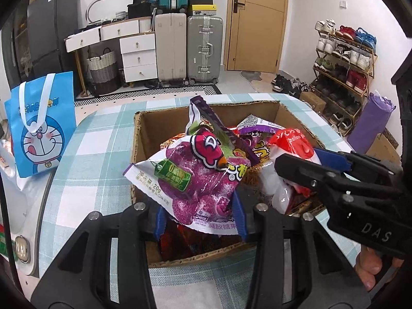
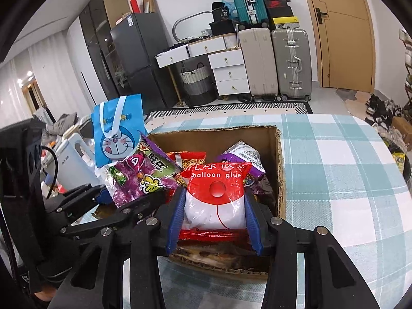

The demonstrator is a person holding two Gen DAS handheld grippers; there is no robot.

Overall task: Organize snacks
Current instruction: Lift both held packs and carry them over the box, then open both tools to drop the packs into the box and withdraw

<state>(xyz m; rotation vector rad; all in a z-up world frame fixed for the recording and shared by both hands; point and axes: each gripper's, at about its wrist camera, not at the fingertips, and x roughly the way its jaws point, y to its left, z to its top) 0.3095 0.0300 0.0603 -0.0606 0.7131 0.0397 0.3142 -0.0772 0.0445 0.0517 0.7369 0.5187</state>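
Note:
An open cardboard box [image 1: 144, 134] [image 2: 279, 159] sits on the checked tablecloth, filled with several snack packets. My left gripper [image 1: 199, 215] is shut on a purple candy packet [image 1: 188, 177], held over the box's near left part. That purple packet [image 2: 139, 177] and the left gripper [image 2: 113, 200] also show at the left of the right wrist view. My right gripper [image 2: 215, 221] is shut on a red and white "balloon glue" packet [image 2: 216, 195], above the box's near side. In the left wrist view the right gripper [image 1: 319, 164] reaches in from the right with this red and white packet [image 1: 291, 154].
A blue cartoon gift bag [image 1: 41, 126] [image 2: 116, 131] stands left of the box, off the table's edge. The checked tablecloth [image 2: 334, 170] stretches right of the box. Suitcases [image 1: 190, 49], white drawers and a shoe rack [image 1: 342, 77] stand far behind. A hand [image 1: 370, 267] grips the right tool.

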